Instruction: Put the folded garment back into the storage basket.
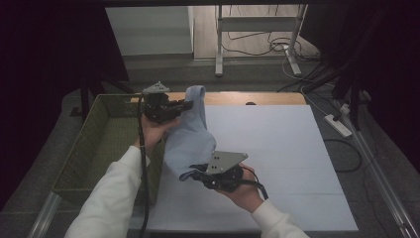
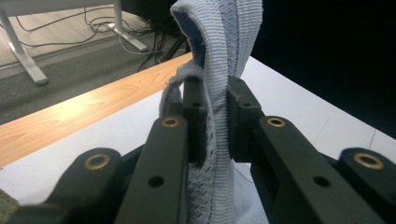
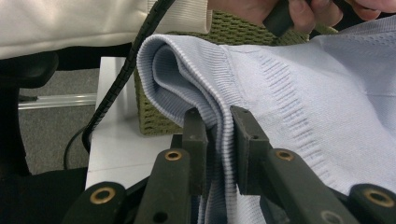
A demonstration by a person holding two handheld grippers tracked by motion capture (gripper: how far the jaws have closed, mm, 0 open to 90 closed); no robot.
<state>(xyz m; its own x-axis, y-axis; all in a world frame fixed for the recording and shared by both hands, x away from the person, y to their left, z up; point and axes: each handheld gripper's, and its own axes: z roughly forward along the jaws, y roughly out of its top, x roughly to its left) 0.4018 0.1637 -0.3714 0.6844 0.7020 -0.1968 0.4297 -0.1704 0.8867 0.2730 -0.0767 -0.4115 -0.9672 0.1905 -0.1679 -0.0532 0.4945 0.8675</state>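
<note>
you have the pale blue ribbed knit garment point(image 1: 190, 136) lifted off the table and stretched between both tools: your left gripper point(image 1: 184, 105) is clamped on a bunched fold near the far end, your right gripper point(image 1: 195, 173) is clamped on the ribbed hem nearest you. both sets of jaws are closed on cloth, as each gripper view shows the knit pinched between the pads.

the main risk is a slip. in the left gripper view the fabric point(image 2: 219, 70) is gathered into a thick rope between the pads, and in the right gripper view only the doubled ribbed edge point(image 3: 205, 93) is caught, so if you pull your hands apart too hard one end will likely slide out and the piece will drop in a heap. uneven tension could also twist it and spoil any neat lay-down.

beside your left arm stands the olive green woven basket point(image 1: 99, 144), just beside the white table mat point(image 1: 277, 148); its rim is near enough to snag the hanging cloth. your left gripper's black cable point(image 1: 142, 163) trails close to the fabric and could catch it. the mat's middle looks free.
</note>
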